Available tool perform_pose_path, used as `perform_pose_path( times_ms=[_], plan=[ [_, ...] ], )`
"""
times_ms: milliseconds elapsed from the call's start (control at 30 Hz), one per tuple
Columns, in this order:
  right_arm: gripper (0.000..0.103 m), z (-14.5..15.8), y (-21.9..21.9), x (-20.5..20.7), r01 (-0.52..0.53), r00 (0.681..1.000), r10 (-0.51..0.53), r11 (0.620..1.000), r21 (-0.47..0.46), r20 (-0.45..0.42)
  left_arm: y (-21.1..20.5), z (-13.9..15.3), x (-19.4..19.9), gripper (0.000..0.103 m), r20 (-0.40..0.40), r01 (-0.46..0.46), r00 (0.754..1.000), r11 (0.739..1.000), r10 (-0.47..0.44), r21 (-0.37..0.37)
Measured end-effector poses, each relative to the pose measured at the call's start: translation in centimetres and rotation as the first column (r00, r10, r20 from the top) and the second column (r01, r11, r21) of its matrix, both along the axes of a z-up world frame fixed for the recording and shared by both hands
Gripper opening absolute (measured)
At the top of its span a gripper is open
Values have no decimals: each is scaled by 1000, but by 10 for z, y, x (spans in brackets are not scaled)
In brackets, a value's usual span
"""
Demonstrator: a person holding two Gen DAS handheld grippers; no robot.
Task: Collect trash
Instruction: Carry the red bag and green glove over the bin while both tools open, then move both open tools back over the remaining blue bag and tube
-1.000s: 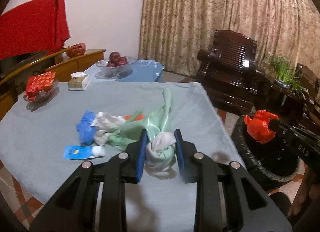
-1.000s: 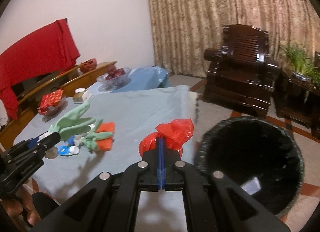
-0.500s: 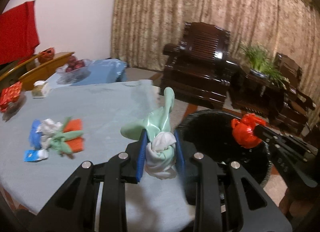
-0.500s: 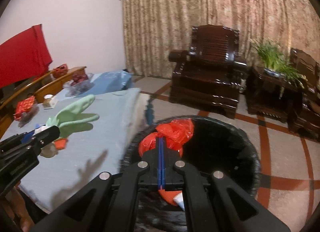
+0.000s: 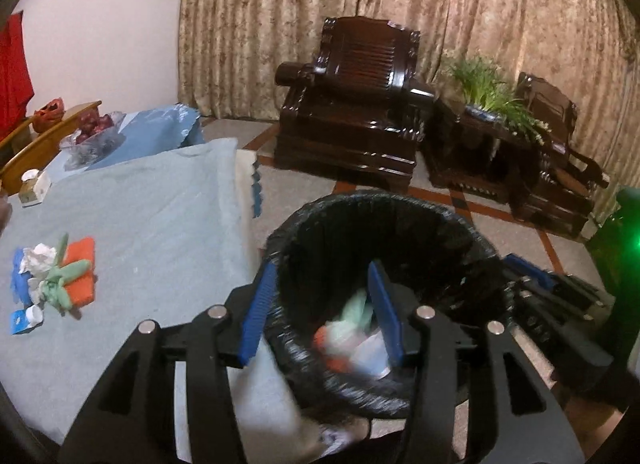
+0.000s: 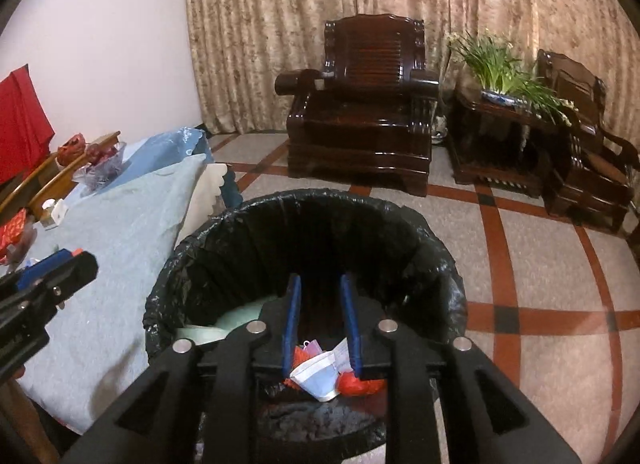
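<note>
The round trash bin lined with a black plastic bag (image 6: 304, 232) stands on the tiled floor just beside the table draped in a pale blue cloth (image 5: 160, 224), and inside it lie a crumpled red plastic bag (image 6: 356, 384), a pale green bag (image 6: 236, 320) and a white-and-blue face mask (image 6: 316, 376). Both the left gripper (image 5: 324, 304) and the right gripper (image 6: 320, 316) hang over the bin's mouth, their blue-padded jaws having just been opening and now parted with nothing pressed between them. A small heap of leftover rubbish, orange, green, white and blue (image 5: 56, 276), lies on the cloth well apart from the bin
</note>
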State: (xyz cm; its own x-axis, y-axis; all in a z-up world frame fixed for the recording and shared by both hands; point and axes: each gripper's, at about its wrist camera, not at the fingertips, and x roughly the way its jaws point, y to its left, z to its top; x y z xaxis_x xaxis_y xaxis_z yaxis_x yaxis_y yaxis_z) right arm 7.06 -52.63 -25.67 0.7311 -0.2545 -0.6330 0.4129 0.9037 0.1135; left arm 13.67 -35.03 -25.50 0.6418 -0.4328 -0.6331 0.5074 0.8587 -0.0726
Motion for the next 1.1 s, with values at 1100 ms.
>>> perform_pose_path(
  times_ms=[1100],
  plan=[
    [40, 1, 320, 109, -543, 839, 544, 834, 101, 22, 389, -16, 46, 90, 56, -567, 823, 823, 565, 32]
  ],
)
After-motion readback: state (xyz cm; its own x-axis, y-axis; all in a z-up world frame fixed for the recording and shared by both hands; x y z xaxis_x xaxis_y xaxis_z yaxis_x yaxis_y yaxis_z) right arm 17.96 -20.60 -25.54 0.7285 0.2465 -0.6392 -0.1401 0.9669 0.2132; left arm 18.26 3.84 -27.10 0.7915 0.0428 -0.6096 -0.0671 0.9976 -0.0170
